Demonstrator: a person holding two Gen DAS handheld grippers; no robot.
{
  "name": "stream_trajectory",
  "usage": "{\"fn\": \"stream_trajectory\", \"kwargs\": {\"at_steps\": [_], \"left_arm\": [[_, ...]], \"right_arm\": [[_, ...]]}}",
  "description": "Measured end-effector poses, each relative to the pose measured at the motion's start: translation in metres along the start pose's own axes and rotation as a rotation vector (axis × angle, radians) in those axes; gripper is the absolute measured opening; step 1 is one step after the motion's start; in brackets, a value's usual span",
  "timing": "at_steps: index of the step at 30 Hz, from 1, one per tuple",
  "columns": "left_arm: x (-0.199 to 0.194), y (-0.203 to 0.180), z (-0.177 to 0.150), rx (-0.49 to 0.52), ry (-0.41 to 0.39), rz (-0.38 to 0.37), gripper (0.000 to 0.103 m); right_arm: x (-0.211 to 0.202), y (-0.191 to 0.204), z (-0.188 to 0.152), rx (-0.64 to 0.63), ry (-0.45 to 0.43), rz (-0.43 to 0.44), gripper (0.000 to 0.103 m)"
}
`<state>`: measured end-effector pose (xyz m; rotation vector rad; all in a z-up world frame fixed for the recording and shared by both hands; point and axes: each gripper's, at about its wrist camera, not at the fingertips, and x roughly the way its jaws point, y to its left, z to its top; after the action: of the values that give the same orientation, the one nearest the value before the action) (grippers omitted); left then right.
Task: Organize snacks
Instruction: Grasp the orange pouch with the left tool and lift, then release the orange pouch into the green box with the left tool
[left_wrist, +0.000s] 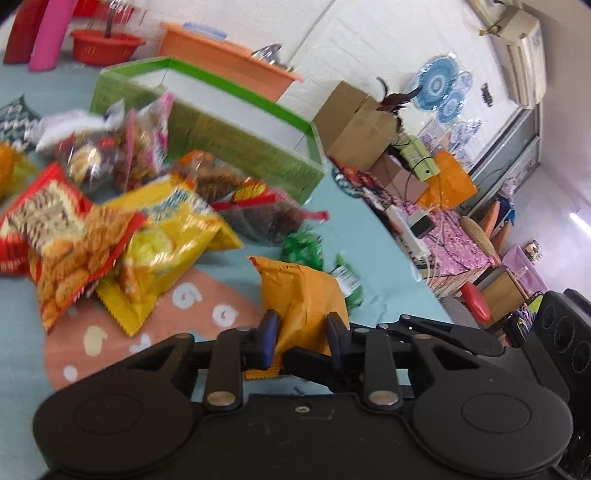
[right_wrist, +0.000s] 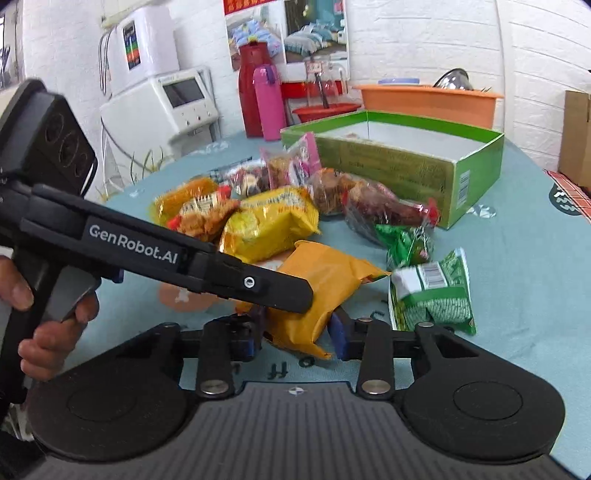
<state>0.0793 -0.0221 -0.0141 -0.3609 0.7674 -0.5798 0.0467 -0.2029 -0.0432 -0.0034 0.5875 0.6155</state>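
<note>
Orange packet (right_wrist: 325, 280): lying on the teal surface (right_wrist: 517, 258), creased and puffy, both grippers meeting on it.
Around it: green packets (right_wrist: 432, 291) sitting just beside; yellow bag (right_wrist: 269, 221) and green box (right_wrist: 406, 162) waiting behind.
Left gripper (left_wrist: 301, 334): tilting down, pads pinching the packet's near end.
Right gripper (right_wrist: 297, 334): tilting down, jaws straddling the packet; contact unclear.
Hand (right_wrist: 44, 314): wrapping a handle.

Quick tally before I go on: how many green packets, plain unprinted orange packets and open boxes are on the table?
green packets: 2
plain orange packet: 1
green box: 1
Total: 4
</note>
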Motion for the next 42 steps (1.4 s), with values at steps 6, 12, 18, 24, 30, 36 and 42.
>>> {"fn": "stream_trajectory", "kwargs": {"at_steps": [6, 12, 18, 24, 30, 36, 42], "left_arm": [[-0.010, -0.023, 0.043, 0.096, -0.103, -0.032, 0.046], [0.012, -0.029, 0.095, 0.120, -0.158, -0.061, 0.046], [0.045, -0.017, 0.137, 0.103, -0.165, -0.079, 0.046], [0.080, -0.002, 0.162, 0.112, -0.146, -0.064, 0.046], [0.106, 0.012, 0.168, 0.109, -0.125, -0.030, 0.058], [0.101, 0.018, 0.154, 0.111, -0.164, 0.064, 0.103], [0.059, 0.006, 0.146, 0.076, -0.125, 0.063, 0.103]], "right_arm": [[-0.018, -0.005, 0.038, -0.066, -0.121, -0.034, 0.060], [-0.009, -0.027, 0.082, -0.091, -0.209, -0.095, 0.060], [0.016, -0.054, 0.113, -0.074, -0.229, -0.142, 0.060], [0.046, -0.080, 0.127, -0.047, -0.220, -0.168, 0.059], [0.070, -0.098, 0.123, -0.031, -0.213, -0.164, 0.061], [0.084, -0.099, 0.107, -0.088, -0.168, -0.234, 0.103], [0.045, -0.092, 0.106, -0.051, -0.201, -0.244, 0.103]]}}
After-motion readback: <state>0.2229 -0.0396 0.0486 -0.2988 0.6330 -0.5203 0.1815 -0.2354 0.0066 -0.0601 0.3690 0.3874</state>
